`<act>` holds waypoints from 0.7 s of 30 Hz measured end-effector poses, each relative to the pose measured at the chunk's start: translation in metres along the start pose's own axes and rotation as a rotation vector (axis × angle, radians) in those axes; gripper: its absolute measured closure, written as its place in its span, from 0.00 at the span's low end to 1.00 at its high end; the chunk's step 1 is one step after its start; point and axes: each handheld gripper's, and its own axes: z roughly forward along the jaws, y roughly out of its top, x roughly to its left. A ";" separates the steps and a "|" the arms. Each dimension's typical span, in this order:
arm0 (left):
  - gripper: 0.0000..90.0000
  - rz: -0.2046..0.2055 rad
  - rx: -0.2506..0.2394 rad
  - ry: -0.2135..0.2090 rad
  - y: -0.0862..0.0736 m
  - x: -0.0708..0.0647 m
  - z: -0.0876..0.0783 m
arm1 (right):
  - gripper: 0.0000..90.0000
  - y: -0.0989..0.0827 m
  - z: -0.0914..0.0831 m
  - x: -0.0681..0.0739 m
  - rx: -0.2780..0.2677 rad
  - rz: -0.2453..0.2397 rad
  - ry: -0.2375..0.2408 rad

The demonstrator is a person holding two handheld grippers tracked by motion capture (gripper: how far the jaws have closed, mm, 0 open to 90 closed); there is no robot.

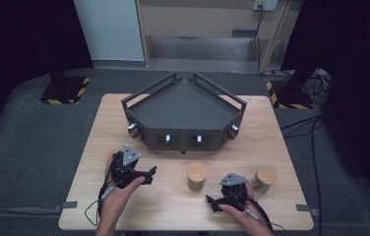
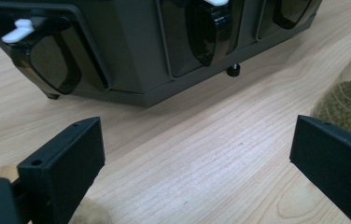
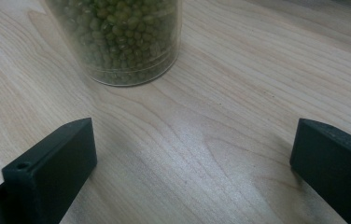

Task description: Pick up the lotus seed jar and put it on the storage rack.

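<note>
Two glass jars with wooden lids stand on the wooden table [image 1: 173,206]. The middle jar [image 1: 197,176] holds green beans and appears at the right edge of the left gripper view [image 2: 346,100]. The same jar [image 3: 122,37] rises just ahead of my right gripper [image 3: 192,140]. The second jar [image 1: 264,178] stands to the right of my right hand. My left gripper [image 1: 149,173] points right, toward the middle jar, and is open with bare wood between its jaws [image 2: 196,144]. My right gripper [image 1: 212,201] points left, low over the table, open and holding nothing.
A dark grey angular tray unit [image 1: 183,105] with raised rails fills the table's back middle. Its front face [image 2: 136,60] carries dark levers with white tabs. A tan round object [image 1: 109,158] is partly hidden behind my left gripper. Dark floor surrounds the table.
</note>
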 end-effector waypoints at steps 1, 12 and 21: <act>0.02 -0.001 0.001 0.002 0.000 0.001 0.000 | 0.01 0.000 0.000 0.000 0.000 0.000 0.000; 0.02 0.006 -0.002 0.023 0.004 0.012 -0.004 | 0.01 0.000 0.000 0.000 0.000 -0.001 0.001; 0.02 0.003 -0.015 0.035 0.005 0.021 -0.008 | 0.01 0.000 0.000 0.000 0.000 -0.001 0.001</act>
